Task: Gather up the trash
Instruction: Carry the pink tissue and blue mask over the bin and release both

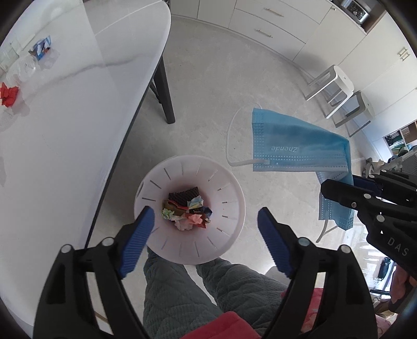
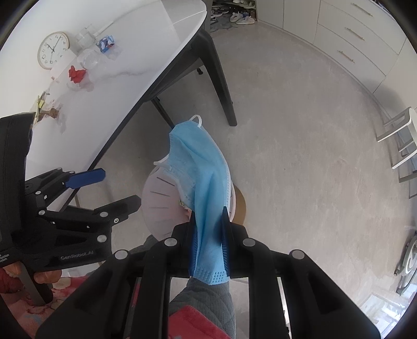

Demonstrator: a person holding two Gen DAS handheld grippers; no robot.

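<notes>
My right gripper (image 2: 209, 221) is shut on a blue face mask (image 2: 200, 169), which hangs in the air beside and above the white trash bin (image 2: 159, 198). In the left wrist view the mask (image 1: 294, 146) hangs from the right gripper (image 1: 331, 187) to the right of the bin (image 1: 232, 182). The bin holds crumpled coloured paper (image 1: 187, 211). My left gripper (image 1: 206, 221) is open and empty, right above the bin.
A white marble table (image 1: 65, 117) with dark legs stands left of the bin. On it lie a red crumpled paper (image 1: 9, 95), a clear plastic bottle (image 1: 23, 67) and a blue wrapper (image 1: 41, 48). White stools (image 1: 336, 86) and cabinets (image 1: 273, 23) stand across the floor.
</notes>
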